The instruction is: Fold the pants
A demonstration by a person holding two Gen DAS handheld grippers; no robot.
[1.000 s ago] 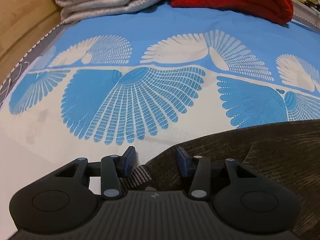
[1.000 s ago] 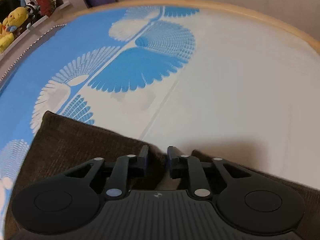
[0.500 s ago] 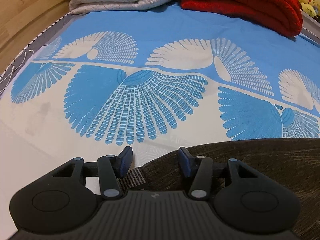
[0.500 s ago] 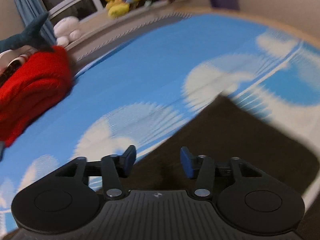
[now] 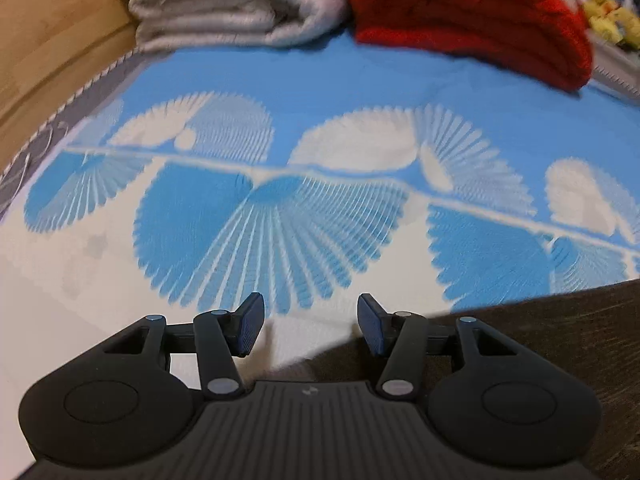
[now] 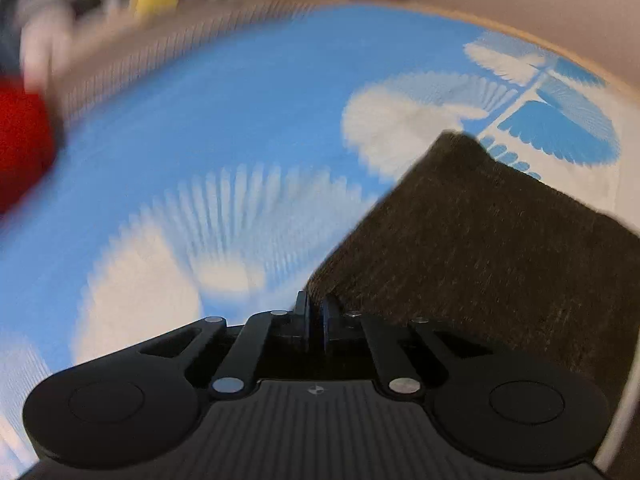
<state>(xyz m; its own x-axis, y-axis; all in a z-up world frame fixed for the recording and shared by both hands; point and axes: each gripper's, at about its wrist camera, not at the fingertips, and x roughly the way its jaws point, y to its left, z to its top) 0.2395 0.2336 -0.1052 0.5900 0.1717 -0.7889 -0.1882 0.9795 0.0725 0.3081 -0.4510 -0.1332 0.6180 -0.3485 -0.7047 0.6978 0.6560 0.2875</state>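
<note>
The dark brown pants [image 5: 560, 332] lie on a blue and white patterned bed cover [image 5: 280, 224]. In the left wrist view they fill the lower right, and my left gripper [image 5: 310, 326] is open and empty just off their left edge. In the right wrist view the pants [image 6: 500, 240] show as a folded dark block to the right. My right gripper [image 6: 315, 316] is shut on the near corner of the pants.
A folded white blanket [image 5: 232, 4] and a folded red blanket [image 5: 472, 16] lie at the far end of the bed. Yellow plush toys [image 5: 612, 20] sit far right. A wooden floor [image 5: 44, 40] lies past the left edge of the bed.
My left gripper has opened wider and drawn back off the pants edge. My right gripper, open half a second ago, has shut on the pants corner while swinging.
</note>
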